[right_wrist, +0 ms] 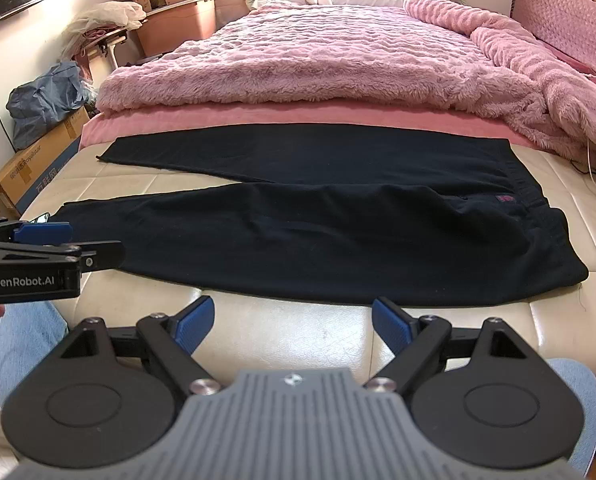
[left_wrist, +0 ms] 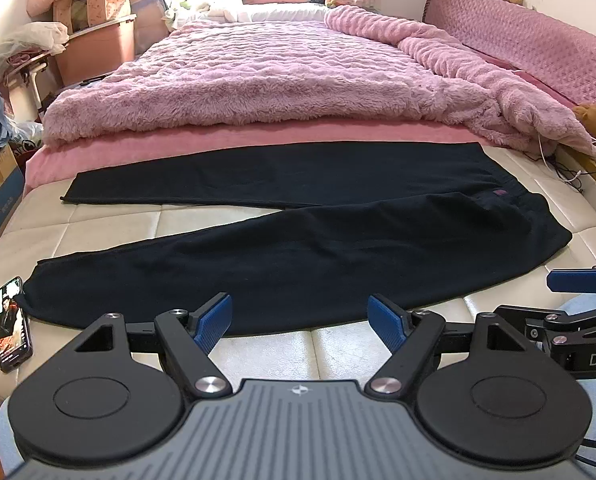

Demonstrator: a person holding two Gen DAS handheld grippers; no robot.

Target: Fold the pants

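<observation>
My left gripper [left_wrist: 299, 322]: blue pads spread wide, nothing between them, hovering over the cream quilted mattress [left_wrist: 329, 344] just short of the pants' near edge. My right gripper [right_wrist: 294, 322]: same, pads wide apart, empty, over the bare mattress [right_wrist: 282, 332] right below the hem line of the cloth.

Each one shows in the other's view: right gripper at 3 o'clock in the left wrist view, left gripper at 9 o'clock in the right wrist view. From those side angles I can't tell the gap.

Phone [left_wrist: 12, 324] lies flat at 9 o'clock in the left view, screen lit, just beside the near leg's cuff.

Black pants [left_wrist: 298, 240] lie spread flat across the mattress, unfolded. Waistband toward 3 o'clock, legs running toward 9 o'clock, splayed in a V: near leg angled toward me, far leg straight along the pink sheet's edge. Small red label near the waistband. In the right view the pants [right_wrist: 337, 236] fill the middle, with the waist corner at about 4 o'clock.

Beyond, at 12 o'clock: fluffy pink blanket [left_wrist: 258, 80] covering the rest of the bed. Cardboard box [right_wrist: 30, 168] on the floor at 9 o'clock in the right view.
</observation>
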